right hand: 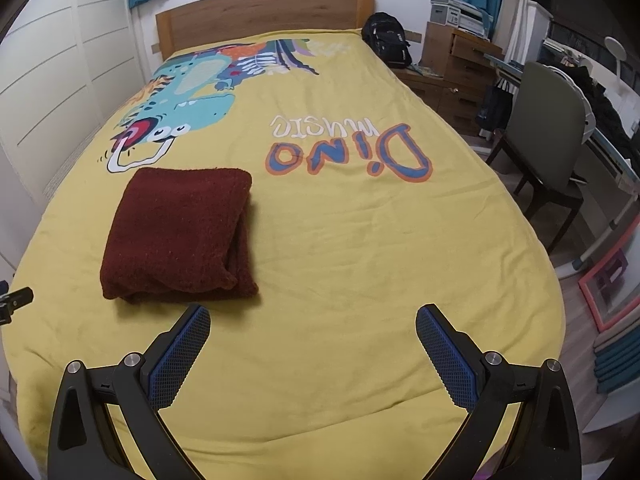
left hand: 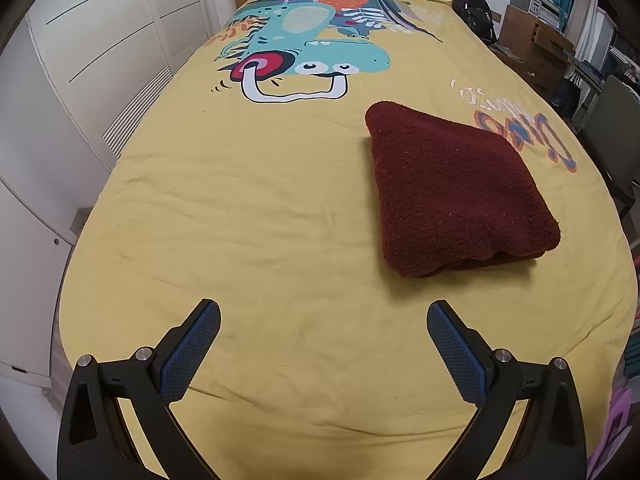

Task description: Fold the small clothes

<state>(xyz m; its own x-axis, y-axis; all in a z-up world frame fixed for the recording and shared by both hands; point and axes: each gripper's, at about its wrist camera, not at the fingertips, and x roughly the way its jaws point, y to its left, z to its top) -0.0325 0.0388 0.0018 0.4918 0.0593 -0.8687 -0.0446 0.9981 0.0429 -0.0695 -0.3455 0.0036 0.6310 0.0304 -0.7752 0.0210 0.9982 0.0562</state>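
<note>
- Status: the dark red garment (right hand: 178,236) lies folded into a compact, layered rectangle on the yellow bedspread (right hand: 360,260). I judge the folding of this item complete.
- Remaining: no other loose clothing shows on the bed, so I judge that nothing is left beyond tidying or fetching another piece.
- My left gripper (left hand: 323,350) is spread wide and empty, hovering over bare bedspread, with the garment ahead and to its right.
- My right gripper (right hand: 313,354) is likewise spread and empty; the garment lies just beyond its left finger.
- Containers: no basket, box or drawer for clothes is in use in either view.
</note>
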